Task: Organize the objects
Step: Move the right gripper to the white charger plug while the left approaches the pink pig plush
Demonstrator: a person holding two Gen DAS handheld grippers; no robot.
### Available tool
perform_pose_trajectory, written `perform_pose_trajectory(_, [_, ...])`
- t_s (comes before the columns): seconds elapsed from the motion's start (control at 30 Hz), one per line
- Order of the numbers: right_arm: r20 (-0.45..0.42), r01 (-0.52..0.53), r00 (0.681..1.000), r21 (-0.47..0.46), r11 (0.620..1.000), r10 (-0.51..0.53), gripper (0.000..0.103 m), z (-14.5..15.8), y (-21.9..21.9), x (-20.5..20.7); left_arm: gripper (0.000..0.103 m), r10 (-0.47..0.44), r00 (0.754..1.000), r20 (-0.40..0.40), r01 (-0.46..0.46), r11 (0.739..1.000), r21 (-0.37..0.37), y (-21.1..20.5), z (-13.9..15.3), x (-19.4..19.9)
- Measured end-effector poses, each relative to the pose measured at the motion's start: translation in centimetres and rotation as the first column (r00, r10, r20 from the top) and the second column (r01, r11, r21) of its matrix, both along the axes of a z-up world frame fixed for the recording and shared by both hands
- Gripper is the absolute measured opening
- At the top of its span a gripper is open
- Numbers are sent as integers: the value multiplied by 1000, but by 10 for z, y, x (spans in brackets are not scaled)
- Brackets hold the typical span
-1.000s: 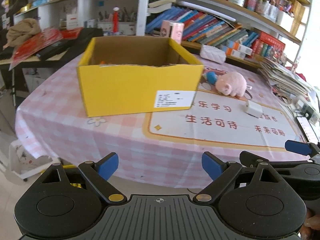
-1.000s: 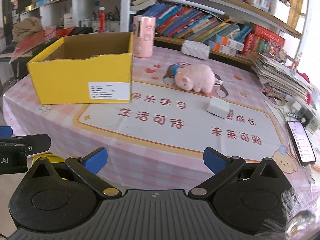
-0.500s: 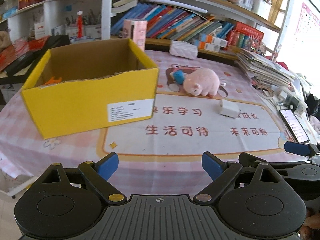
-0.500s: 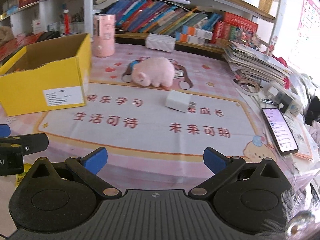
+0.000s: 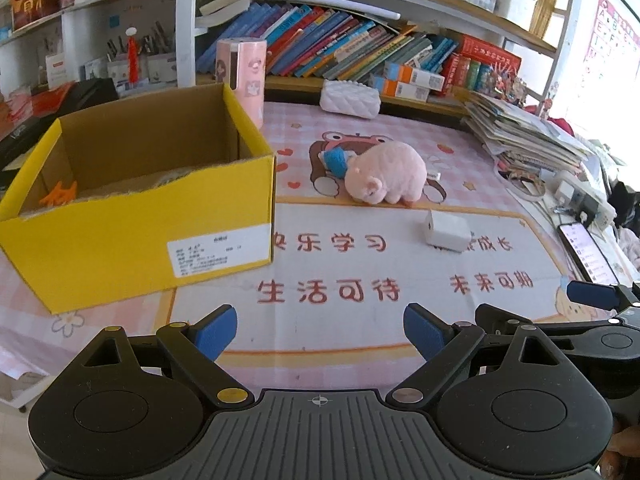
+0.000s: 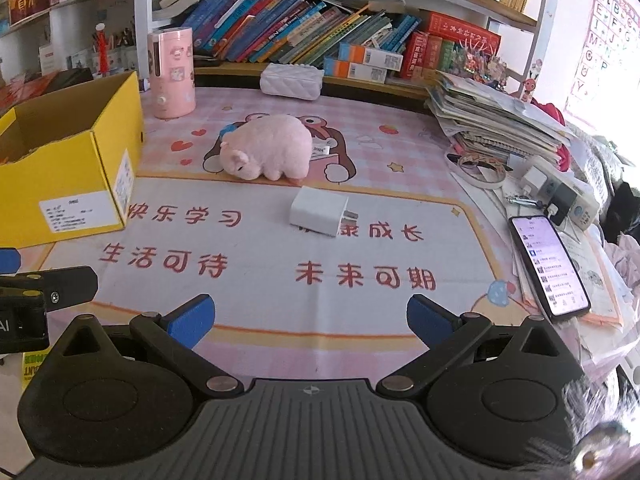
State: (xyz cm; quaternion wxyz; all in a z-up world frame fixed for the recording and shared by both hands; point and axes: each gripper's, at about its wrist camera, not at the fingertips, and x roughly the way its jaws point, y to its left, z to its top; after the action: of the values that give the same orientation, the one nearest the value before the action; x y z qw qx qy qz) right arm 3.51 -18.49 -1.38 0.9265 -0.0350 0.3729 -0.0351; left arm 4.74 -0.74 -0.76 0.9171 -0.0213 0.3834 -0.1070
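The pink plush pig (image 6: 267, 153) lies ahead of the right claw (image 6: 311, 318), beyond the white charger block (image 6: 319, 211); likely light and soft, best pinched across its rounded back; the block looks stiff and smooth, so grip its flat sides; the yellow box (image 5: 136, 220) sits ahead-left of the left claw (image 5: 320, 330); both claws spread, empty, over the table (image 6: 260, 292).

Box (image 5: 132, 240) hides most of what's inside, only an orange bit (image 5: 60, 194) pokes out behind the front wall, can't tell what it is. Its label (image 5: 218, 254) is too small to read. The pig (image 5: 386, 178) covers part of the blue thing (image 5: 336, 160) behind it. Phone (image 6: 550, 266) text is unreadable. In the right view the other gripper (image 6: 24, 300) is cut off at the left edge.
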Motion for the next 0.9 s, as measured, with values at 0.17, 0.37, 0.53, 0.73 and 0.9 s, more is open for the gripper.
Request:
perform_pose_trajectory(0.17, [1,-20,1000,-6,1000,20,103,1,-5,17,92,13,1000,0,-13,1000,-2,-7,0,14])
perform_pose_trajectory(0.37, [-5,-30,1000,-8,1000,30,103,1,-16,39,92,21,1000,-1,-21,1000,-5,-18,-1,33])
perform_pose_trajectory(0.53, [-10,-44,999,-13,999,44,103,0,-25,56,92,32,999,-6,-32,999,-8,-28,-4,48])
perform_pose_trajectory(0.73, [-16,-69,997,-2,998,69,103,-2,-38,77,92,43,999,-17,-43,999,-3,-41,-6,64])
perform_pose_trajectory(0.9, [-22,-115,993,9,993,116,100,-5,-45,93,92,65,998,-17,-65,998,13,-51,-7,74])
